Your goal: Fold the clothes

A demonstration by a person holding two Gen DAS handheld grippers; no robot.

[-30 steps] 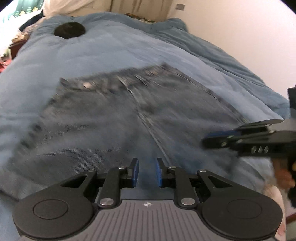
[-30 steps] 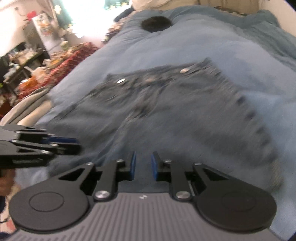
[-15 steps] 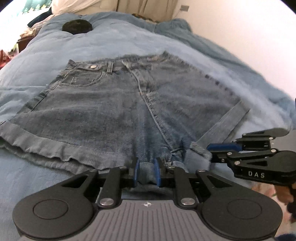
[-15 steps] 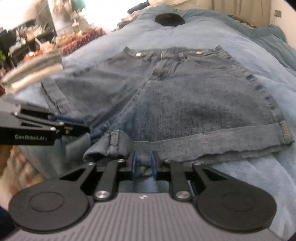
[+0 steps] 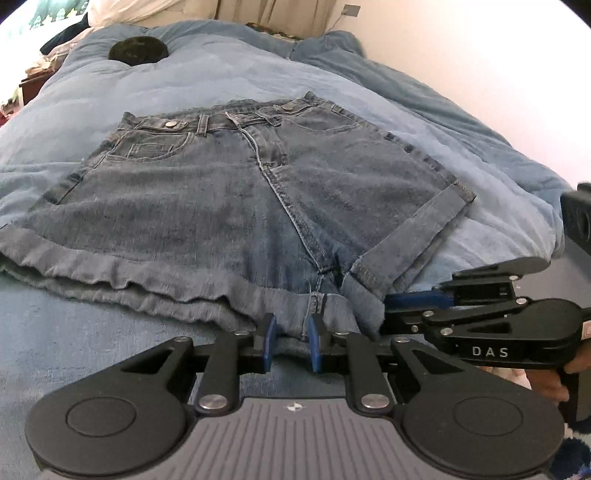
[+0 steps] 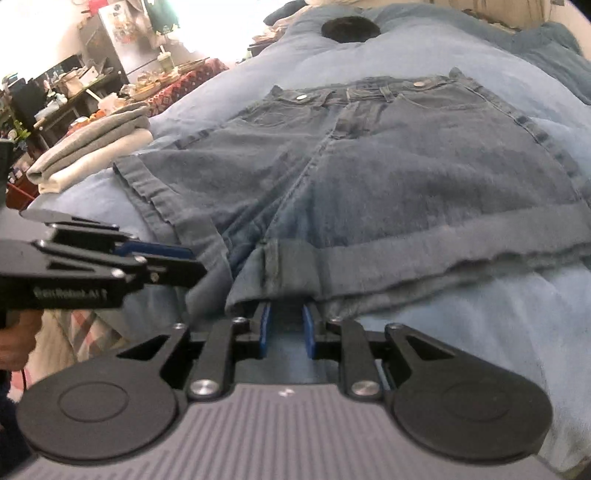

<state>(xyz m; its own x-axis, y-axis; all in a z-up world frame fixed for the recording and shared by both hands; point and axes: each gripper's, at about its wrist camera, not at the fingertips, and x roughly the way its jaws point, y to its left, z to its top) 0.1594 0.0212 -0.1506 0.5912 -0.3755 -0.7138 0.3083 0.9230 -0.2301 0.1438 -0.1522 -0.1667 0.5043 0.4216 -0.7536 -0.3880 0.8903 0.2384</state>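
Observation:
Blue denim shorts lie flat on a blue duvet, waistband far, cuffed leg hems near. My left gripper sits at the near hem by the crotch seam, shut on the hem, with denim running down between its blue pads. My right gripper is shut on the edge of the other leg's cuff, whose fabric drapes over its fingertips. The two grippers are side by side: the right gripper shows in the left wrist view and the left gripper in the right wrist view.
A black round object lies at the far end of the bed. Folded grey and cream clothes are stacked at the bed's left edge, with a cluttered table beyond. A pale wall runs along the right. A hand holds the right gripper.
A second ago the shorts were blurred in motion. They now lie still and spread on the duvet, and both grippers have come down low at the near hem.

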